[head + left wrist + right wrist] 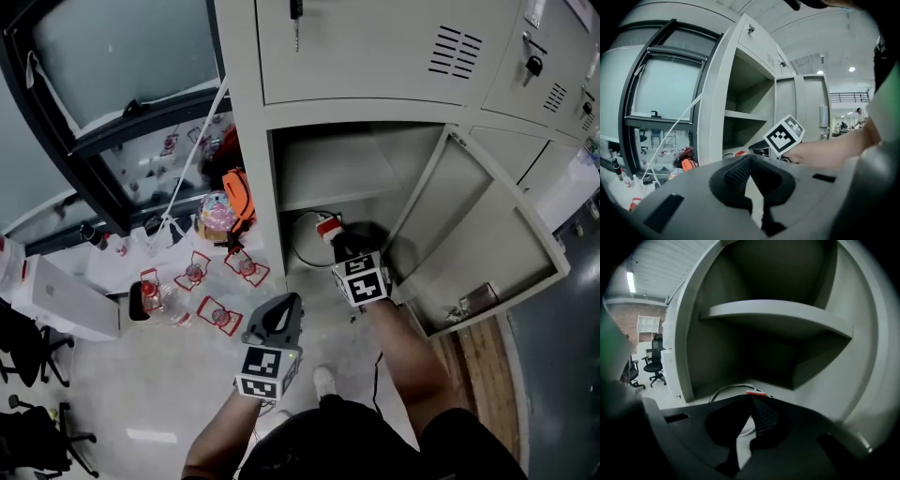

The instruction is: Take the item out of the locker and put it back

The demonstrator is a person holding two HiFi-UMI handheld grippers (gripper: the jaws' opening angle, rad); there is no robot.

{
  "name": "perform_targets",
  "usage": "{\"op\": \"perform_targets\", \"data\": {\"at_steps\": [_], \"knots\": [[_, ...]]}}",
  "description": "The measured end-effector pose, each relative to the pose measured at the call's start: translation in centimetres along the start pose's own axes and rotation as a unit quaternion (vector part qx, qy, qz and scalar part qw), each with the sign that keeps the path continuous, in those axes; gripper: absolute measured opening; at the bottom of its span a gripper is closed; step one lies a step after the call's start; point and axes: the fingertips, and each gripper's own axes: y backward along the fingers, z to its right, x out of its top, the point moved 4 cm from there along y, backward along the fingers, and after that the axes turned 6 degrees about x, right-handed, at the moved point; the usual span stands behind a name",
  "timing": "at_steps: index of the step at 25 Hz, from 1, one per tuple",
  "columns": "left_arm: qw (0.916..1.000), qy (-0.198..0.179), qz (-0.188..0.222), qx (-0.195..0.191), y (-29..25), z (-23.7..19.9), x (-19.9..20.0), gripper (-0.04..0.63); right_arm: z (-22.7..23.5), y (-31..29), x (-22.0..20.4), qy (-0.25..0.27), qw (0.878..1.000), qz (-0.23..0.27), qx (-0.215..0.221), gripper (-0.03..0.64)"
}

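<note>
The open grey locker (274, 187) has a shelf (778, 315) and a lower compartment. On that compartment's floor lies a small white and red item (325, 225) with a white cable (295, 246) looped beside it. My right gripper (339, 246) reaches into the compartment, jaws shut, tips right at the item (754, 392); I cannot tell whether they touch it. Nothing shows between its jaws (751, 399). My left gripper (281, 307) hangs outside the locker, lower left, shut and empty (750, 158). Its view shows the right gripper's marker cube (784, 135).
The locker door (487, 234) swings open to the right of my right arm. Left of the locker, an orange bag (237, 199), a colourful bundle (216, 216) and several red-framed bottles (192, 274) sit on the floor. A white box (70, 300) and office chairs (28, 347) stand further left.
</note>
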Motion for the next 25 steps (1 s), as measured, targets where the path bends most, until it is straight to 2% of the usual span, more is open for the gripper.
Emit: {"op": "perform_targets", "data": {"at_steps": [3,9,18,25], "knots": [[1.0,-0.001,0.002,-0.005,1.3,0.3,-0.1,0.003,-1.7,2.1,0.6,-0.008,1.0,0.027,0.014,0.001],[0.9998,0.003,0.009,-0.016,4.3,0.6,-0.4,0.003,-5.4,7.0,1.0,-0.058,0.995,0.072,0.039,0.0],[0.9988,-0.005,0.001,-0.049,9.8,1.2,-2.3,0.003,-11.9,13.5,0.3,-0.064,0.993,0.096,0.023,0.0],[0.997,-0.013,-0.007,-0.076,13.5,2.1,-4.0,0.003,-15.6,16.7,-2.0,-0.077,0.993,0.091,0.007,0.0]]}}
